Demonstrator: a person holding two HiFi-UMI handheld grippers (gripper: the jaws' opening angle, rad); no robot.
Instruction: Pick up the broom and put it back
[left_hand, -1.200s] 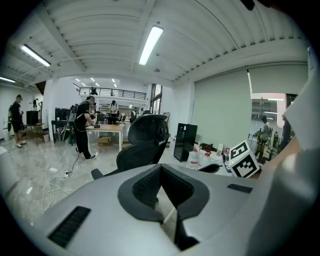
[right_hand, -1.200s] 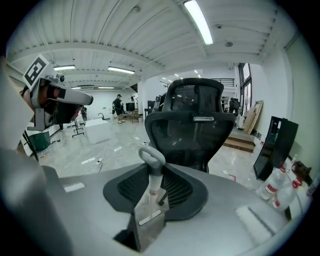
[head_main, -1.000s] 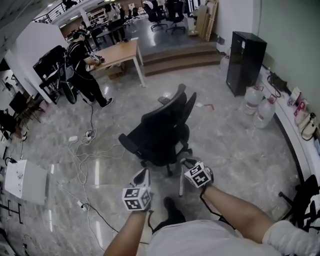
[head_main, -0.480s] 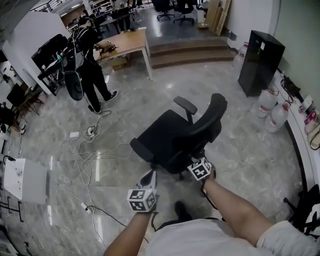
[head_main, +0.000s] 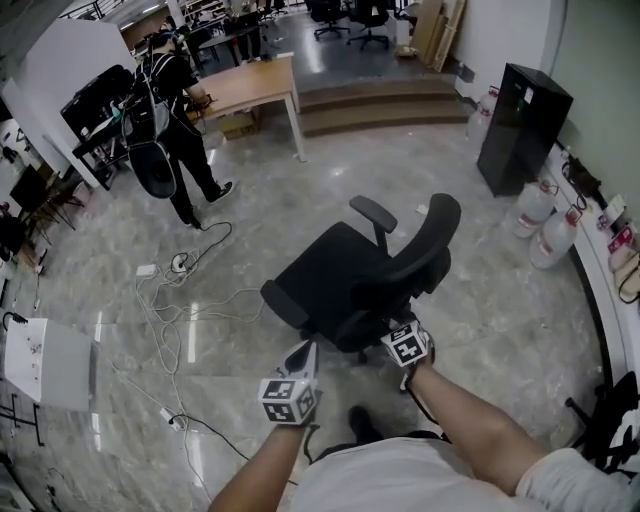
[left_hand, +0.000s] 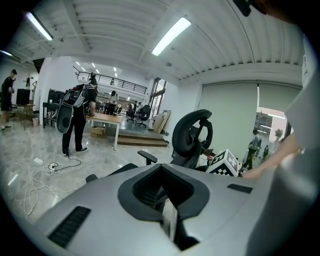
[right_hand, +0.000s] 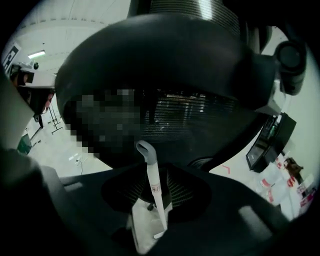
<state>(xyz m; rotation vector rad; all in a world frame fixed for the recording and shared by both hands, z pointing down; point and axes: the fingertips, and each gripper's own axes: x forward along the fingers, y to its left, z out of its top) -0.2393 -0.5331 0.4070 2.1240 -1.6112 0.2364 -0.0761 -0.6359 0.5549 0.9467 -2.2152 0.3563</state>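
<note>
We stand over a black mesh-backed office chair (head_main: 350, 280) on the grey marbled floor (head_main: 470, 300), with both tools held low at its near side. Our right gripper (head_main: 398, 332) is tucked against the lower back of the chair and points down. In the right gripper view its fingers are spreading wide. The white broom handle with a grey hooked cap (right_hand: 154, 187) stands up in the gap between them, pale floor showing beside it, so the fingers do not clamp it. The chair's dark mesh fills the space behind the handle. The broom's head is out of view.

Our left gripper (head_main: 302, 355) hovers just left of the chair base, well clear of the broom. Its fingers are drawn together to a thin slit with nothing in it.

Farther off, a person in black clothes (head_main: 165, 110) stands by a pale wooden worktop (head_main: 250, 85). White cables (head_main: 165, 300) trail across the floor, and a tall black cabinet (head_main: 520, 125) stands near the right wall.
</note>
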